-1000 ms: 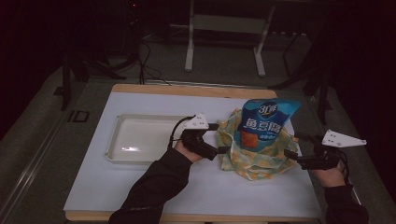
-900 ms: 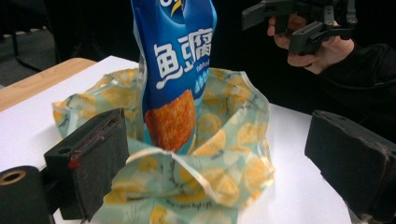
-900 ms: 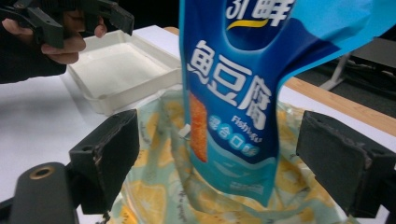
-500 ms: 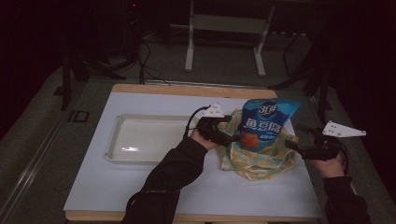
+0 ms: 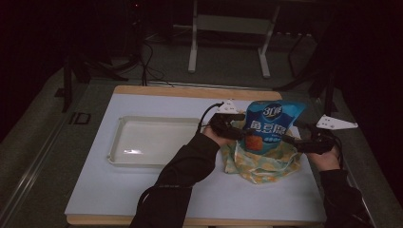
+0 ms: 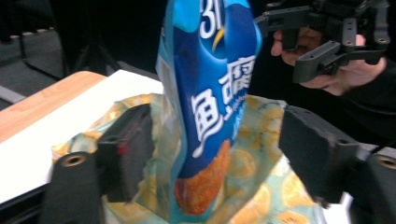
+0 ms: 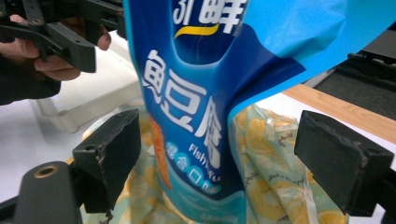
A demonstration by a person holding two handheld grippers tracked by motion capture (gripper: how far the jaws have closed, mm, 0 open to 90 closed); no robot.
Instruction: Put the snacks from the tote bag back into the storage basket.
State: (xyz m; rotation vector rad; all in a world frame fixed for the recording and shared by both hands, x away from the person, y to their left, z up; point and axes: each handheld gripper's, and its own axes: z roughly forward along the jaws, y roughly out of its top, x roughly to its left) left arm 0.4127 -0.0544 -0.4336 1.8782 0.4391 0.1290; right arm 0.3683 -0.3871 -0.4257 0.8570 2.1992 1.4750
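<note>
A blue snack packet (image 5: 271,124) is being stood upright in the mouth of a lemon-print cloth bag (image 5: 263,161) on the white table (image 5: 142,190), right of the empty tray (image 5: 157,142). Both the left gripper (image 6: 219,154) and the right gripper (image 7: 233,163) are being held with jaws spread on either side of the packet, pinching nothing. Judging from this, the packet is probably being eased down into the bag, best done by keeping the cloth mouth held wide and the packet kept vertical.
</note>
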